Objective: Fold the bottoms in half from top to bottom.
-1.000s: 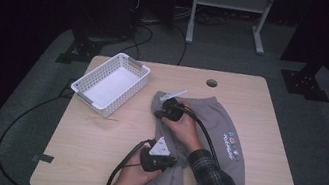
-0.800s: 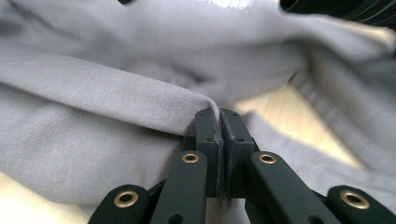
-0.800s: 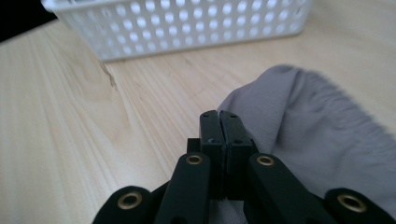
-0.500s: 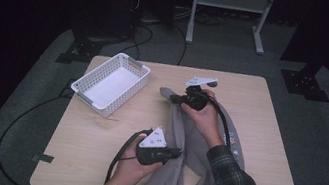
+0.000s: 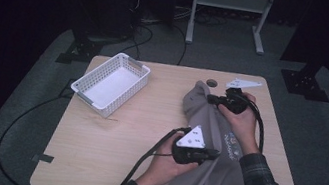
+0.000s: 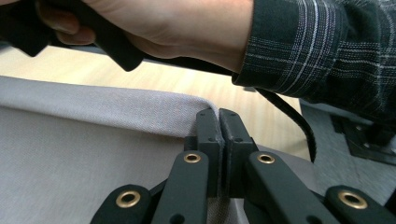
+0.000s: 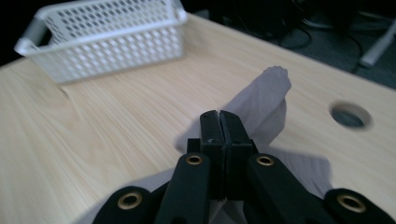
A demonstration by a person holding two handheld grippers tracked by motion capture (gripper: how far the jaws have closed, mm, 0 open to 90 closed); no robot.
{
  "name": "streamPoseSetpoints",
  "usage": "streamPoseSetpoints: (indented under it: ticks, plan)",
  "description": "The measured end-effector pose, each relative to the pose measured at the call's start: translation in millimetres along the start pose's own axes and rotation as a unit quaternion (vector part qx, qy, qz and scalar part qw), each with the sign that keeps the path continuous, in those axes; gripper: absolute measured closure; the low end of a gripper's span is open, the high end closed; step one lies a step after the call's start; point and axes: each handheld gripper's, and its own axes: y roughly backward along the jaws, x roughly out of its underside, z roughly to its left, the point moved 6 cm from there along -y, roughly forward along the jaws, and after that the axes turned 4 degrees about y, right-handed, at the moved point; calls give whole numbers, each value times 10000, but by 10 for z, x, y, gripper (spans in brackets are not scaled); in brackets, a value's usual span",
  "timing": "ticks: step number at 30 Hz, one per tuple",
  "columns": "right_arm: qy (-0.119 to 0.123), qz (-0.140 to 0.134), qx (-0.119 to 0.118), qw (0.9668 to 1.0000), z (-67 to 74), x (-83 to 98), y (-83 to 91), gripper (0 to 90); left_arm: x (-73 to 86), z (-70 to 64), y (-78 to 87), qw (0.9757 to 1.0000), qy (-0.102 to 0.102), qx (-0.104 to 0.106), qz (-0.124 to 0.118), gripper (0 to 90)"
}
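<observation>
The person is holding the grey cotton sweatshirt [image 5: 214,146] with both grippers above the light wooden table [image 5: 117,150]. The right gripper [image 5: 212,99] is reaching toward the far side of the table, near the small round hole [image 5: 211,82], and its jaws are pressing together on a fold of the grey fabric. The left gripper [image 5: 210,154] is staying nearer to the person, its jaws also clamping the cloth edge tightly. Compared with one second ago, both hands are now higher and farther apart, so the sweatshirt is stretching between them in a long strip instead of lying flat. The white perforated plastic basket [image 5: 111,82] is standing in the same place, left of the sweatshirt.
</observation>
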Motion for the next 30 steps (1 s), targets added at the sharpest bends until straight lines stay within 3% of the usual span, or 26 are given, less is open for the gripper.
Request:
streamPoseSetpoints:
  ticks: [7, 10, 13, 16, 19, 22, 25, 28, 30]
  plan:
    - [-290, 504, 371, 9976, -292, 589, -33, 884, 178, -15, -548, 9983, 192, 244, 499, 862]
    - [-423, 658, 487, 9957, -367, 806, -88, 854, 235, 10, -613, 9981, 264, 244, 503, 717]
    - [-567, 487, 526, 9958, -395, 890, -73, 676, 213, 87, -464, 9987, 313, 162, 380, 591]
    - [-579, 321, 480, 9967, -345, 889, 16, 624, 208, 257, -209, 9991, 329, -131, 239, 566]
    - [-516, 187, 481, 9973, -238, 889, 146, 588, 313, 553, 143, 9969, 446, -614, 199, 559]
    - [-420, 152, 457, 9980, -93, 934, 296, 569, 459, 732, 332, 9933, 585, -948, 297, 577]
    - [-363, 256, 358, 9984, 50, 978, 400, 562, 621, 844, 401, 9895, 656, -1185, 505, 587]
    - [-262, 421, 241, 9985, 240, 1094, 488, 555, 731, 882, 341, 9870, 716, -1229, 748, 600]
    - [-176, 536, 251, 9981, 334, 1190, 528, 546, 755, 871, 275, 9867, 693, -1230, 811, 601]
